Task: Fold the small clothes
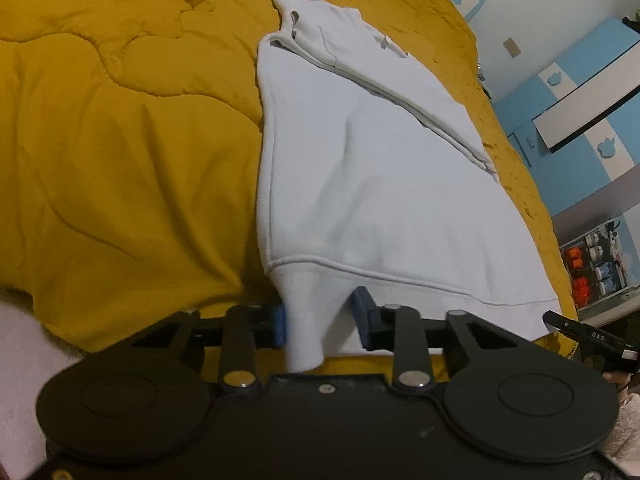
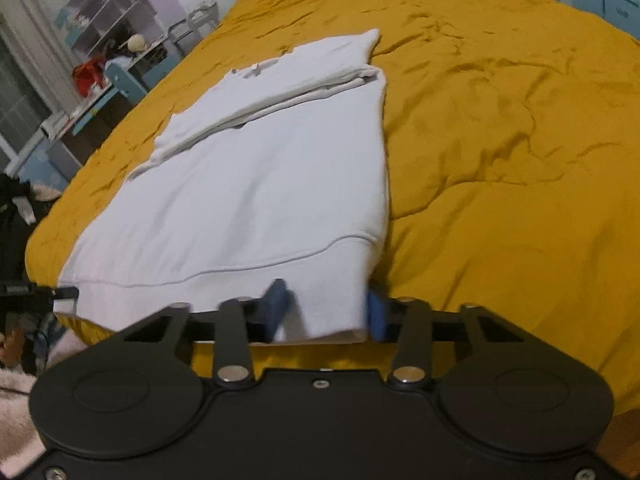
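White sweatshirt (image 1: 384, 184): lies flat on the mustard-yellow quilted bedspread (image 1: 120, 140) of the bed, hem band toward the near edge, upper part toward the far side; sleeves folded inward across the chest, forming a layered ridge. Hem band slightly lifted off the bedspread at both near corners. Left gripper (image 1: 320, 316): black frame, blue pads; clenched on the sweatshirt's hem corner at its left side, cloth bunched between the pads and hanging down past them. Right gripper (image 2: 328, 312): same build; clenched on the opposite hem corner, cloth gathered between its blue pads. In the left wrist view, the tip of the right gripper shows at the lower right edge, beside the hem. Bedspread: creased, covers the whole bed. Surroundings: blue-and-white wardrobe (image 1: 580, 92) beyond the bed's far right corner in the left wrist view; pale shelving unit (image 2: 108, 12) with small items and a cluttered desk (image 2: 76, 112) beyond the bed's left edge in the right wrist view.
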Available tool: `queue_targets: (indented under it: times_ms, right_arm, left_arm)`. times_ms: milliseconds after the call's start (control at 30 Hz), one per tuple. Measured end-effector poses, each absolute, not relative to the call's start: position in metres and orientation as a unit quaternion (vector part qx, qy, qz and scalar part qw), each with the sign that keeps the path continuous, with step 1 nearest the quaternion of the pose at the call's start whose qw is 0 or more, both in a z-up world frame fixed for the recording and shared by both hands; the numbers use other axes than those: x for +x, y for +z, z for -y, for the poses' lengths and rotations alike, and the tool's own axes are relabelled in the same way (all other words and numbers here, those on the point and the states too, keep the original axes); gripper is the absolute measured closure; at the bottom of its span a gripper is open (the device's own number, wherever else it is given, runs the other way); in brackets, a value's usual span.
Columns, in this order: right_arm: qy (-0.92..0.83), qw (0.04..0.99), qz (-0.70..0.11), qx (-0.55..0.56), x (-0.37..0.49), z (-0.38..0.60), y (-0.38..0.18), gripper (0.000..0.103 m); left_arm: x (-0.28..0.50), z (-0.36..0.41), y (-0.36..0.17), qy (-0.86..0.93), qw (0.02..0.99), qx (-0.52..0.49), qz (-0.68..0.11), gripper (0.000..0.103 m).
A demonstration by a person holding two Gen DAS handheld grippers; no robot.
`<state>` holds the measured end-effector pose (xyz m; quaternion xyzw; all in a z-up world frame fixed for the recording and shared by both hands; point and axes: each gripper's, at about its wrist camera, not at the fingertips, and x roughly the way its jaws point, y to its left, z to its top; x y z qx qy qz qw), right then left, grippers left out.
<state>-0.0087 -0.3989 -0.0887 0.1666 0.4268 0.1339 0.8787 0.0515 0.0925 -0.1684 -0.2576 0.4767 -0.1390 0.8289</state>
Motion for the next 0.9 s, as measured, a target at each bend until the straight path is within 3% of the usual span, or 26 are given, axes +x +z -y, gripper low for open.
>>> queue_targets:
  times_ms: [67,167,600,900]
  right_arm:
    - [0.136,0.879,-0.421,0.178,-0.011,0.401,-0.085,0.083]
    - [0.143,0.879,-0.413,0.189,-0.014,0.403,-0.081,0.089]
    - [0.162,0.881,-0.365,0.254,-0.007,0.412,-0.064,0.094]
    - [0.171,0.899,-0.289,0.282,0.051,0.413,-0.022,0.095]
  left_arm:
    - [0.05,-0.094,-0.167,-0.139,0.828,-0.262,-0.476,0.089]
    - [0.047,-0.097,-0.164,-0.138,0.823,-0.277,-0.477,0.098]
    - [0.06,-0.103,-0.132,-0.161,0.82,-0.326,-0.442,0.102]
    - [0.131,-0.107,-0.095,-0.192,0.831,-0.345,-0.392,0.102]
